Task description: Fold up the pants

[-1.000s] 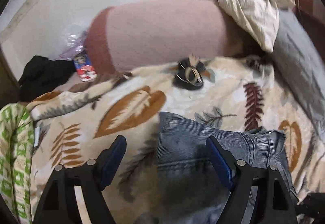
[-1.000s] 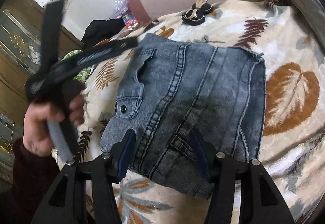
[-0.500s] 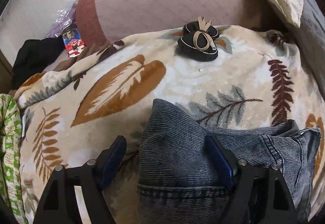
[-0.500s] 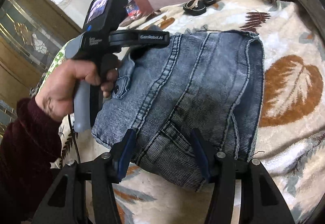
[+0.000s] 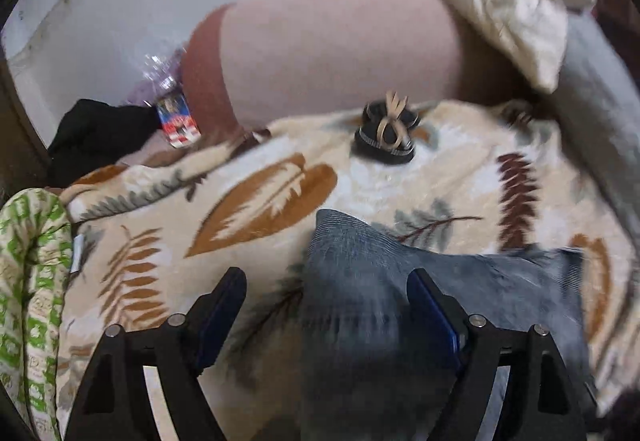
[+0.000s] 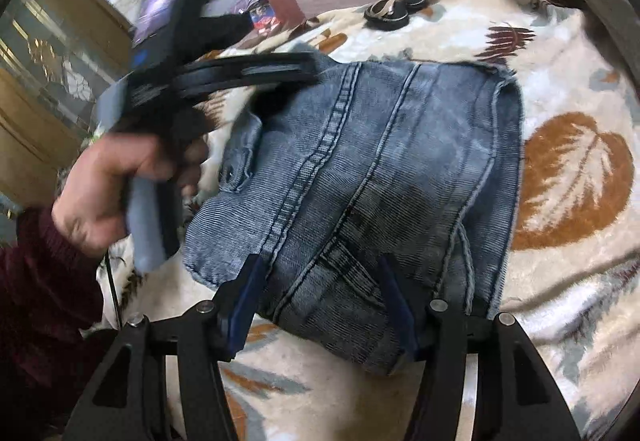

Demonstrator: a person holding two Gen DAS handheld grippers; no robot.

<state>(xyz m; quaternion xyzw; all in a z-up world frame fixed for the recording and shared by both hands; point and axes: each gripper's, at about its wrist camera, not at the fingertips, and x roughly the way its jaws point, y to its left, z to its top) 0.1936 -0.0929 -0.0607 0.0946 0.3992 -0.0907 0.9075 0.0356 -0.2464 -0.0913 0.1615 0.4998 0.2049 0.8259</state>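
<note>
Leaf-print blanket [image 6: 572, 177] carries the folded pants [image 6: 384, 177], centre. My left gripper [image 5: 328, 305] gapes wide over their edge; right gripper [image 6: 320, 293] half-spread straddling the near hem, gripping nothing. Risk: a finger snags denim, undoing the fold.

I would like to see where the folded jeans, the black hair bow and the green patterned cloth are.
folded jeans [image 6: 380, 177], right wrist view, middle of the top denim layer.
black hair bow [image 5: 386, 135], left wrist view, centre knot.
green patterned cloth [image 5: 34, 265], left wrist view, its rolled edge.
</note>
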